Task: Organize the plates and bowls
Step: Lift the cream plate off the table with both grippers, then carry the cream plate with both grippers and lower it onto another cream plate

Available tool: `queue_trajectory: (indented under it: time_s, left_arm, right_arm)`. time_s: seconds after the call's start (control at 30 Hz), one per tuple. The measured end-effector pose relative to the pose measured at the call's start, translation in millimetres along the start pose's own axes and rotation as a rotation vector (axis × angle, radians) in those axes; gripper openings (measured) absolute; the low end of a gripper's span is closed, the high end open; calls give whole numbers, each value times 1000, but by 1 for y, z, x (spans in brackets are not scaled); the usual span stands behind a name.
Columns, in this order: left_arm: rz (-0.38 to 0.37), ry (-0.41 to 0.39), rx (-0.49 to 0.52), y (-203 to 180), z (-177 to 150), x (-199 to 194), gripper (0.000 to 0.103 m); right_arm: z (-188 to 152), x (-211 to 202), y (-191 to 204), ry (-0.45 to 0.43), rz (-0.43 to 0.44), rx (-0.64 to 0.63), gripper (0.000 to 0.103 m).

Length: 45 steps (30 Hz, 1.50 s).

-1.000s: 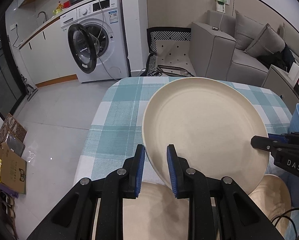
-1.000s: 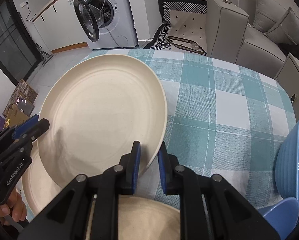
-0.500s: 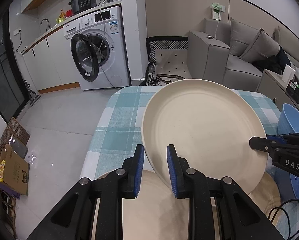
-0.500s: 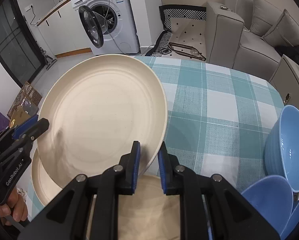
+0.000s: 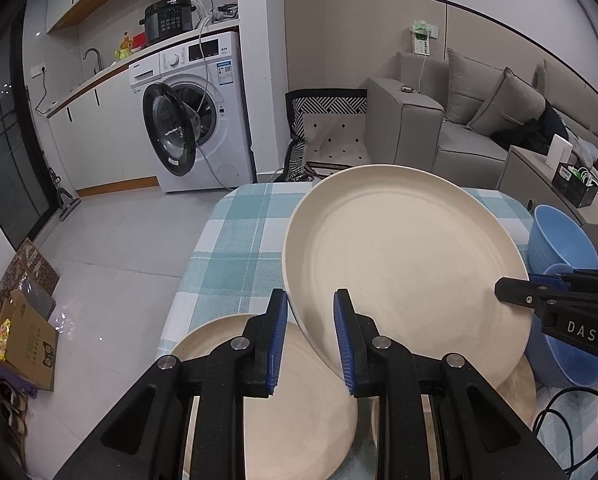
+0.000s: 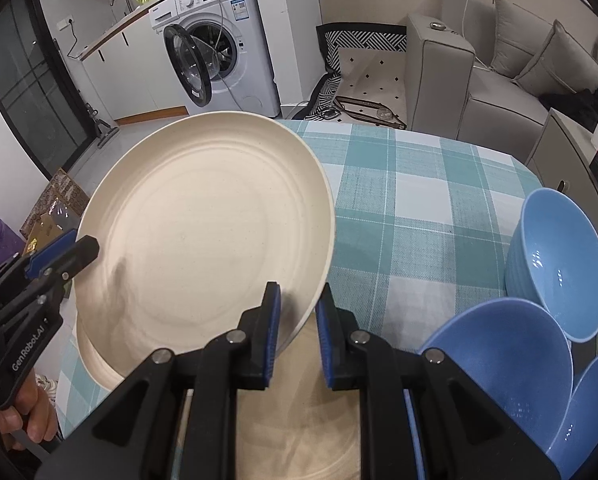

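A large cream plate [image 5: 403,264] [image 6: 203,232] hangs tilted above the checked table. My left gripper [image 5: 310,300] is shut on its near-left rim; it shows in the right wrist view as the left gripper [image 6: 59,256] at the plate's left edge. My right gripper [image 6: 298,292] is shut on the opposite rim and appears in the left wrist view as the right gripper [image 5: 511,290]. Below lie more cream plates [image 5: 267,400] [image 6: 299,420]. Blue bowls [image 6: 559,264] [image 6: 507,360] stand to the right.
The teal plaid tablecloth [image 6: 419,208] covers the table; its far half is bare cloth. A washing machine [image 5: 195,112] with its door open stands beyond the table, a grey sofa [image 5: 459,132] at the back right. A cable [image 5: 559,408] trails near the right gripper.
The plate, held by both grippers, has risen and drawn back toward the near side. More of the plates beneath it and the blue bowls have come into view.
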State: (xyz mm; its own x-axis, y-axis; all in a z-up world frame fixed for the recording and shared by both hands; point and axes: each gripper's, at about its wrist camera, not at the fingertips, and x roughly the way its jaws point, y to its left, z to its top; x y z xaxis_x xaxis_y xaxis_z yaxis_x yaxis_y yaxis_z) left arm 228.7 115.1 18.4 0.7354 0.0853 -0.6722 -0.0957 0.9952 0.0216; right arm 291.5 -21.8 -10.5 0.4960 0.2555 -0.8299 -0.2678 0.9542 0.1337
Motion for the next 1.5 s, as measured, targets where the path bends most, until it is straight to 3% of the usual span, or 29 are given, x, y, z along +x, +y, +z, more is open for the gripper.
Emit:
queue_trajectory:
  time_s: [0.8,1.5]
  left_arm:
    - [-22,-31,18,-36,-54,-57,23]
    - [-46,-45,19,-41,-86,-67,23]
  right_arm:
    - [-57,-52,-8,-47,-21,-11,17]
    - [-89,-61,-18,-38,-32,-11,18]
